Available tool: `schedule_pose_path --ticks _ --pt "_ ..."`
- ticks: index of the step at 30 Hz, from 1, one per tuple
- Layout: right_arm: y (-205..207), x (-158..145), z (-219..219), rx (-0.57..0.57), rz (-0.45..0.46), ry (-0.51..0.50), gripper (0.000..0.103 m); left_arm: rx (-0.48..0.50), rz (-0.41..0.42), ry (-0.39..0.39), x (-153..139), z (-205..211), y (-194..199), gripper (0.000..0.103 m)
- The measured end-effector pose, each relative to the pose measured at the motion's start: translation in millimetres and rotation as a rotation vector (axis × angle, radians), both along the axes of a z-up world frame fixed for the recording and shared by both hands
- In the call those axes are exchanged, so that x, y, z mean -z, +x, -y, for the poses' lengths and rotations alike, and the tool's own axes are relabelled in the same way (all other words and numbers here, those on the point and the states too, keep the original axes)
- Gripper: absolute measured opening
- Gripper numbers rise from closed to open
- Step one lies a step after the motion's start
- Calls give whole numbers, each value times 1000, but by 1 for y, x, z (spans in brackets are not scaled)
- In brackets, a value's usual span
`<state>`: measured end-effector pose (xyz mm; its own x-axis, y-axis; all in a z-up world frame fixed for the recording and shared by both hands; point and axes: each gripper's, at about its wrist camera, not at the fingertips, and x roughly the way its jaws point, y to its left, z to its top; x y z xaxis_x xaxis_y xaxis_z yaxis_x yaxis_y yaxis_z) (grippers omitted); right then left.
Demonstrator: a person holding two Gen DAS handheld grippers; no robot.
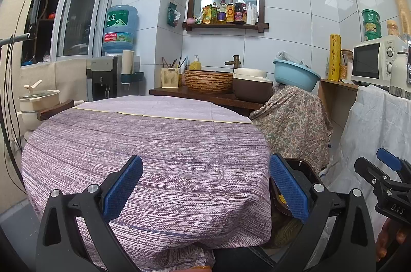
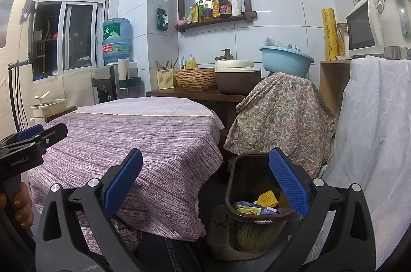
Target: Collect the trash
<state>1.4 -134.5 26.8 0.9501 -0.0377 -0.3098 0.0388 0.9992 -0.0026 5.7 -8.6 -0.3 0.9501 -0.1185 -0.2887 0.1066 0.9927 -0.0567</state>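
Tablecloth bare | bin contents (right view only) | both fingers spread, empty

Left wrist view: low at the near edge of the cloth-covered surface, facing across it toward the tiled back wall, close above the cloth. Right wrist view: further right, facing the same way, close over the bin on the floor beside the surface. Both share the surface, the mirror shelf, the blue basin and the microwave.
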Motion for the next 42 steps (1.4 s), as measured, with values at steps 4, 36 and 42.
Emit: schedule_pose_path --ticks 4,36,42 --pt "0 1 -1 0 -1 0 97 0 0 0 0 1 0 98" --pt "0 7 -4 2 -4 4 97 -1 -8 -3 4 1 2 98" --pt "0 7 -4 2 -4 4 97 -1 -9 -4 4 1 2 98"
